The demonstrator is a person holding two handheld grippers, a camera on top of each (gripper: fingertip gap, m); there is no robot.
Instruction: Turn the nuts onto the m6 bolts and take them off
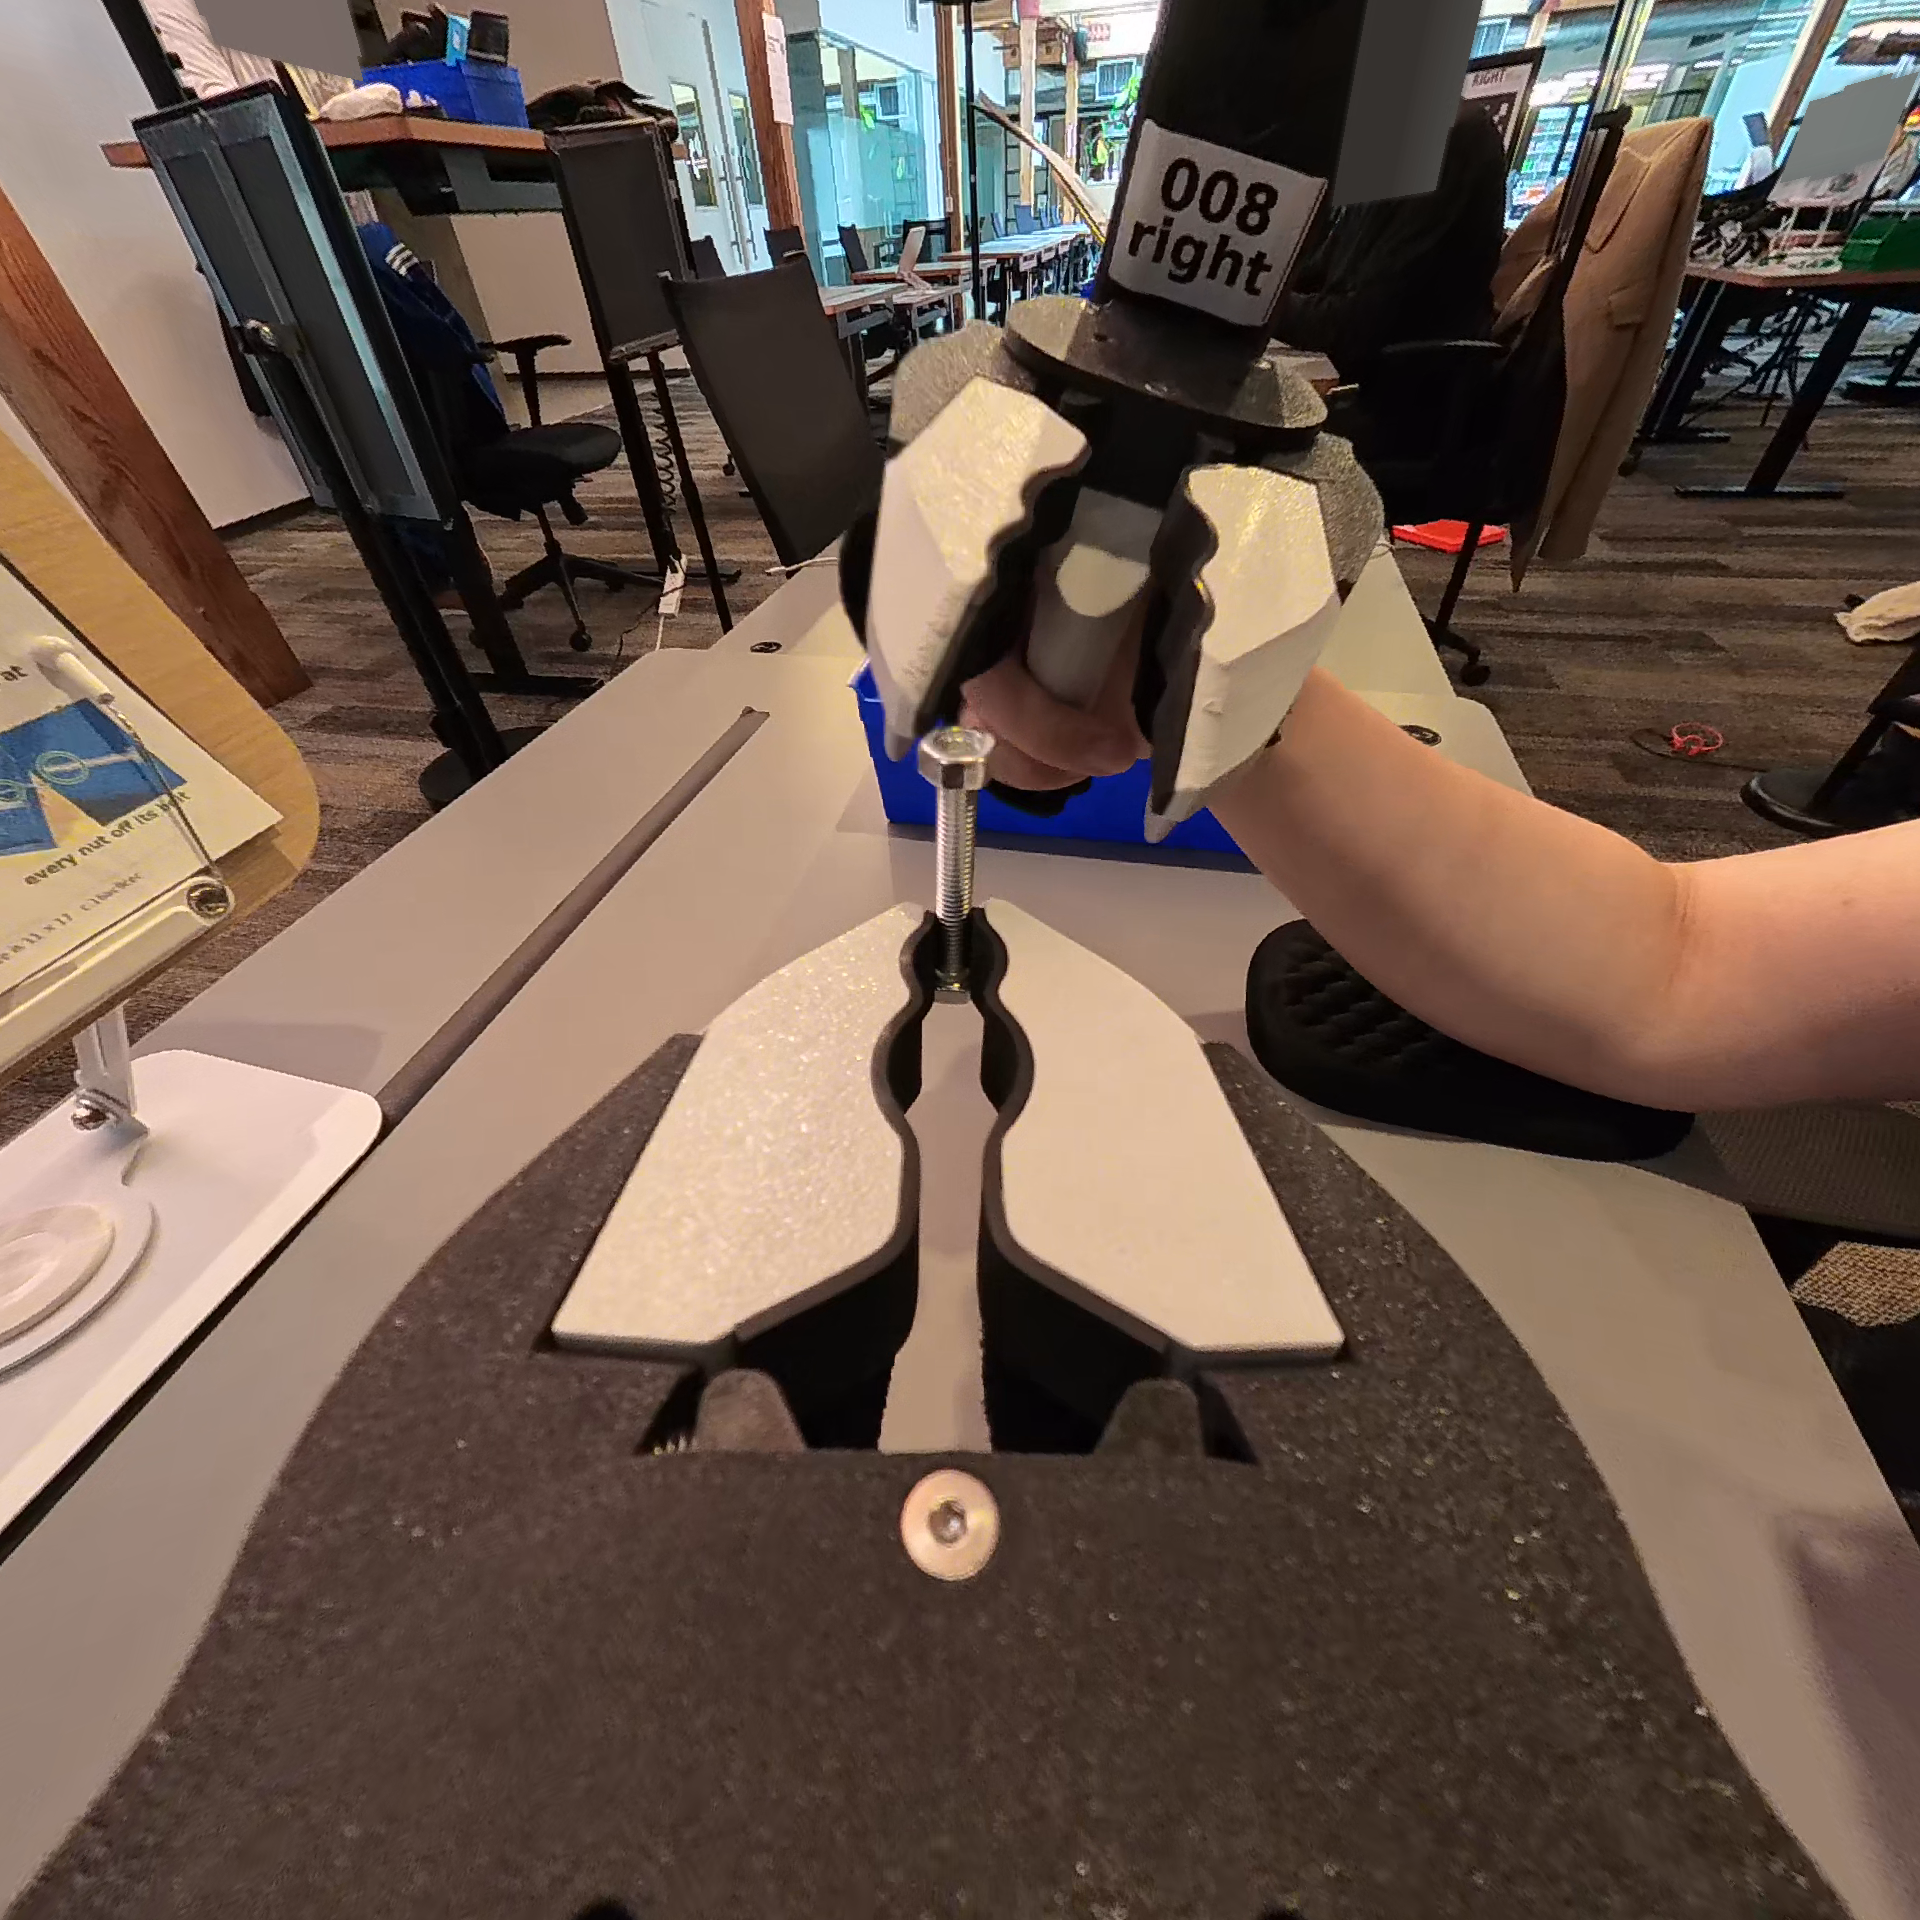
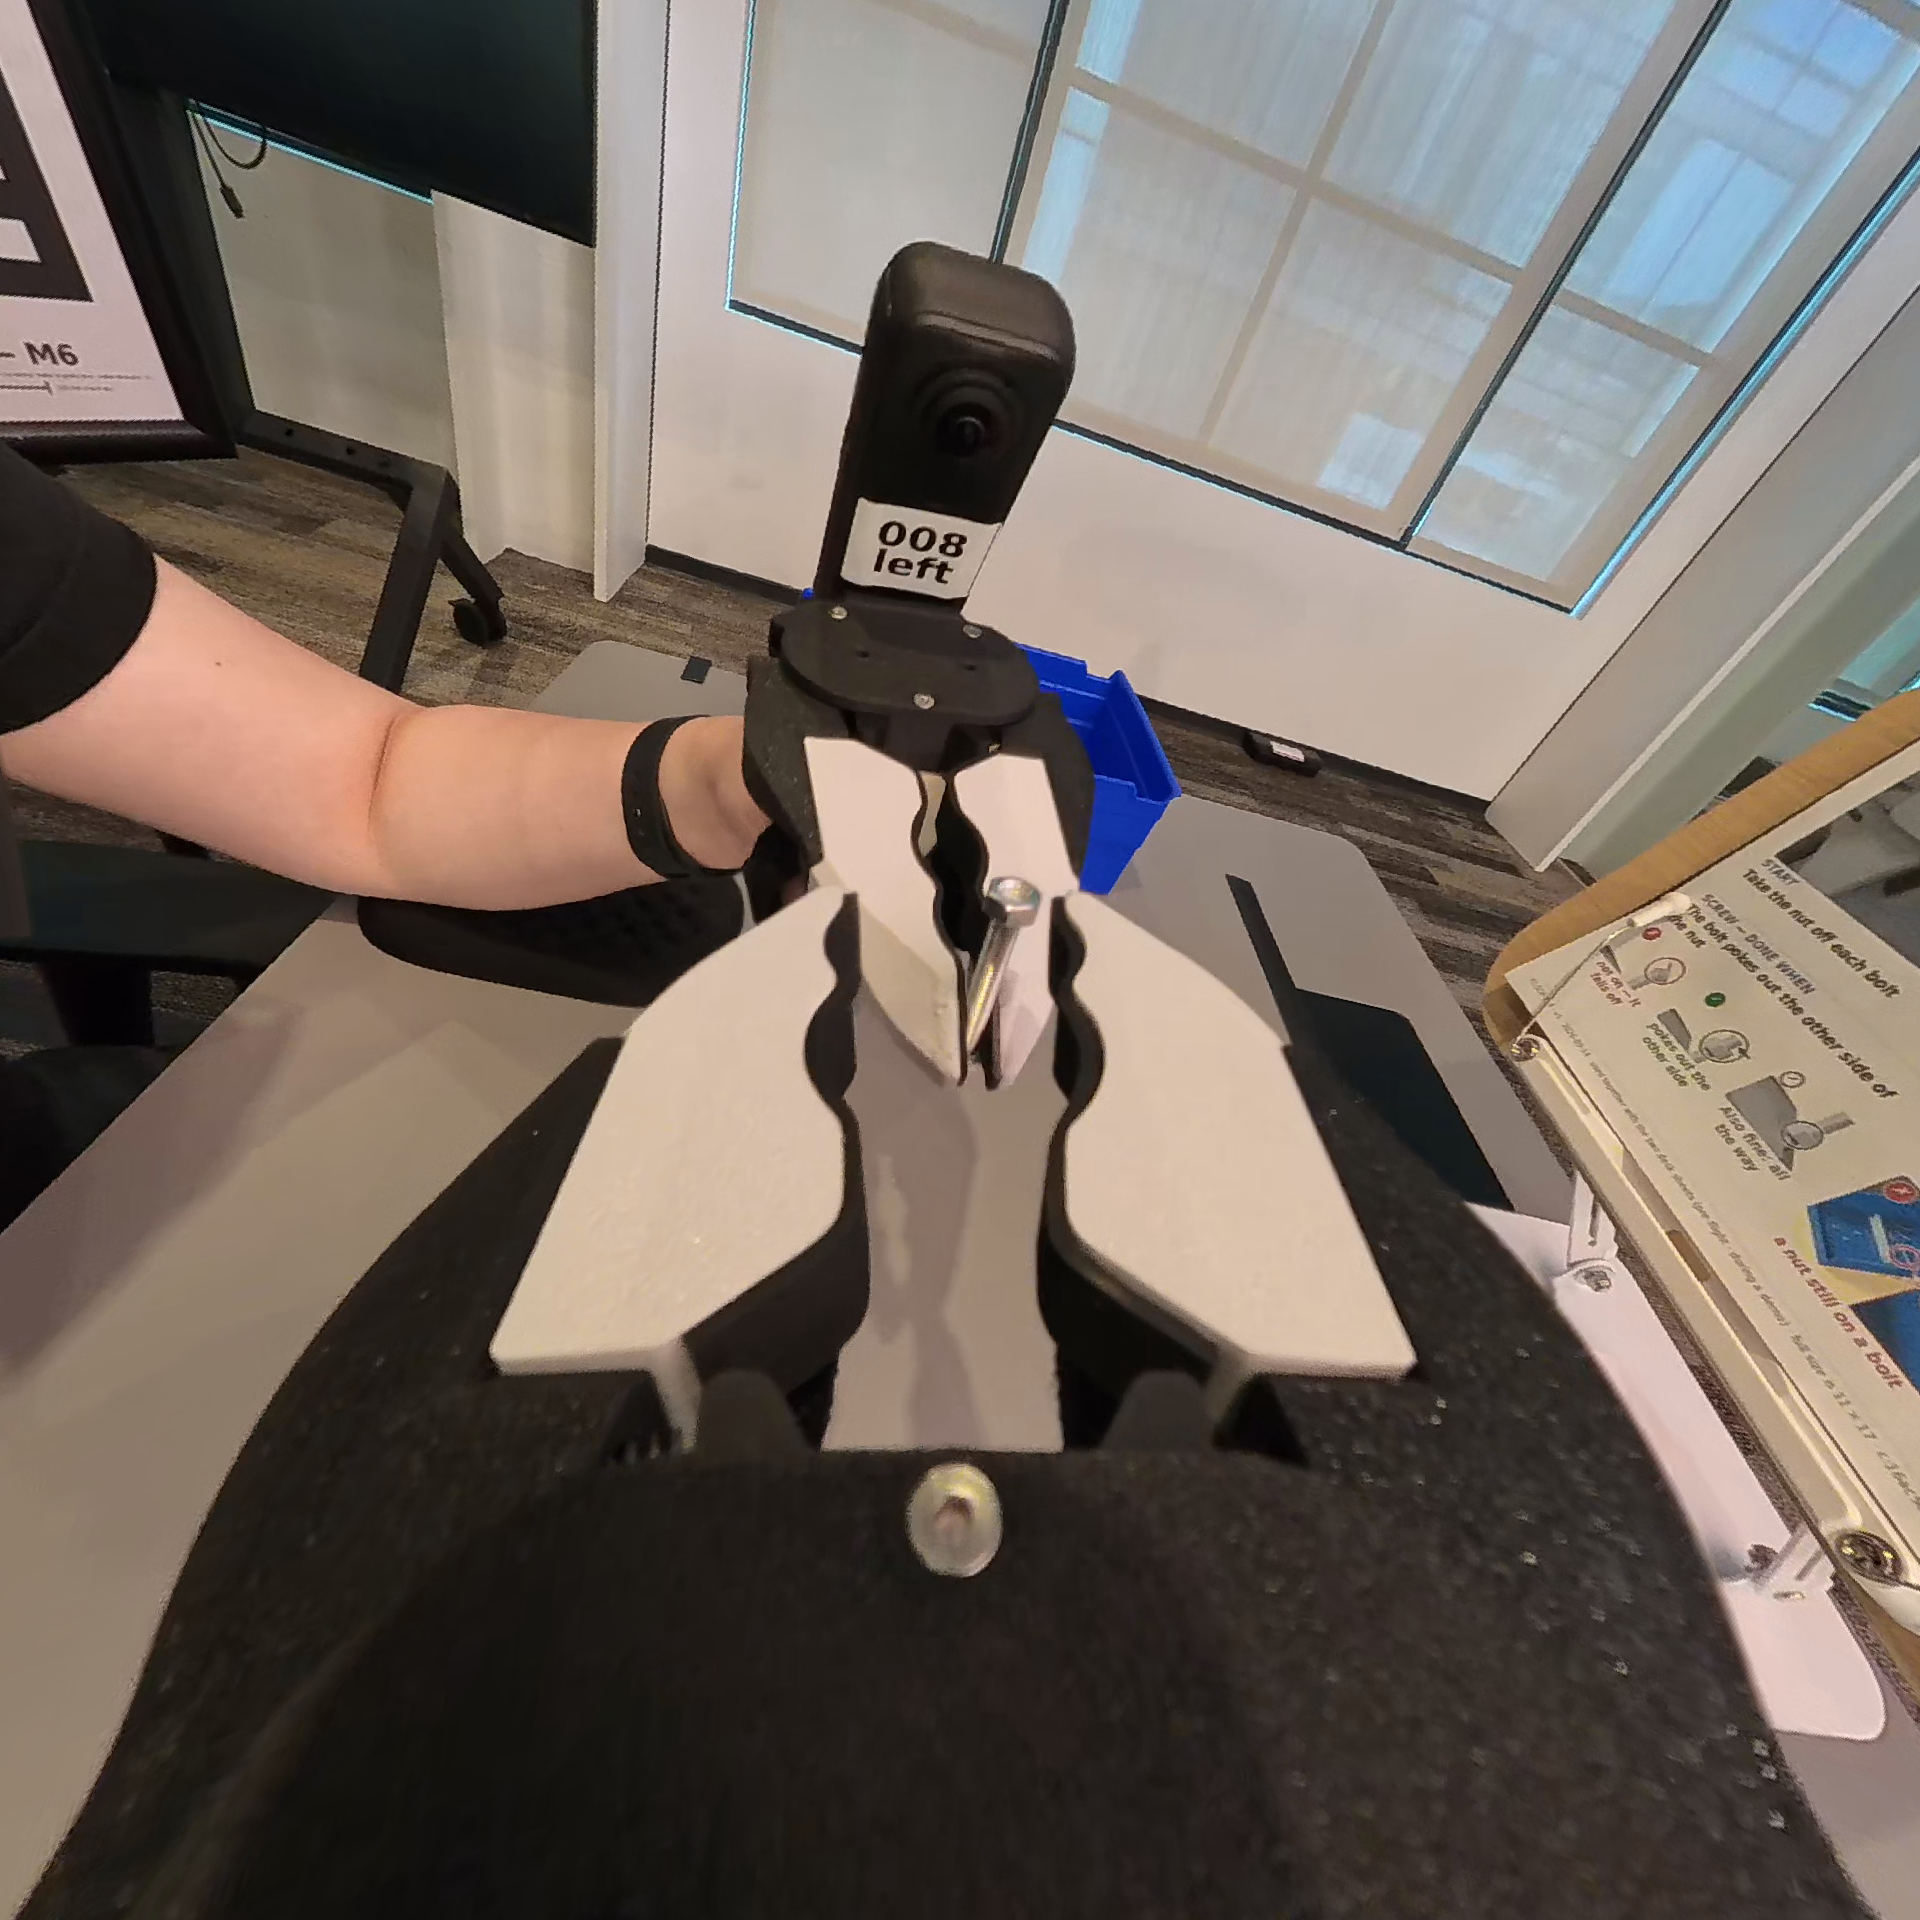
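The left gripper [image 1: 954,940] was clamped near the threaded end of the bolt [image 1: 954,862], and the bolt stood upright above the grey table [image 1: 623,935], hex head on top. A nut [image 1: 951,980] sat low on the threads, right between the fingertips; whether the pads pinched the nut itself or the shank just above it was hard to tell from that angle. The right gripper [image 1: 1029,774] hung over the bolt head with its jaws spread apart, gripping nothing, one fingertip just beside the head and the other well clear to the side. In the right wrist view the bolt [image 2: 1000,956] showed between that gripper's own wide fingers, tilted slightly. Behind the pair sat a blue bin [image 2: 1112,769] near the far table edge. A black wrist pad [image 1: 1434,1049] lay under the person's forearm to the right. A stand with an instruction sheet [image 2: 1745,1091] crowded one side edge; the table surface between stayed free.
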